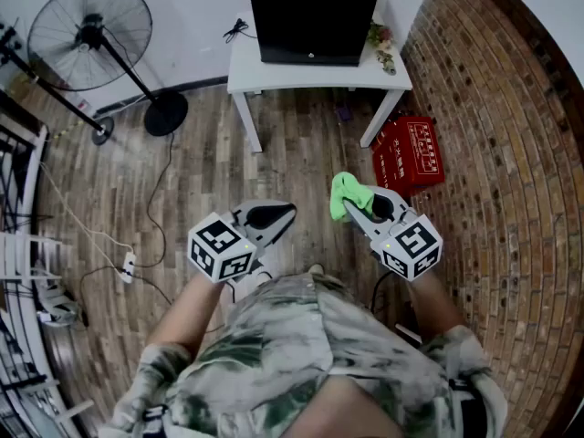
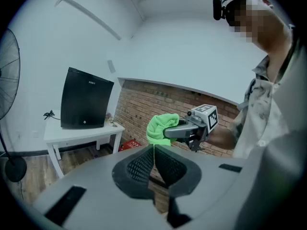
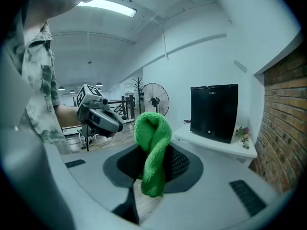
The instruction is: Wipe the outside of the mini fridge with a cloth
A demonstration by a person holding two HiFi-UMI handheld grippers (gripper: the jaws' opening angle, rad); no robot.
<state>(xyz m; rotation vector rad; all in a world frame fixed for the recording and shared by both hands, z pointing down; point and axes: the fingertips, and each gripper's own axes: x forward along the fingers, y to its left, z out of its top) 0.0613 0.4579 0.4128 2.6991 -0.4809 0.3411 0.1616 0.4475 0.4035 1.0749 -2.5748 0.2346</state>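
Pinching one cloth: right gripper.

Mini fridge on table, fan leftward

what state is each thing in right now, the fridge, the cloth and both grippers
black mini fridge: door closed, upright on the white table
green fluffy cloth: bunched up, held off the floor
right gripper: shut on the green fluffy cloth
left gripper: jaws together, empty
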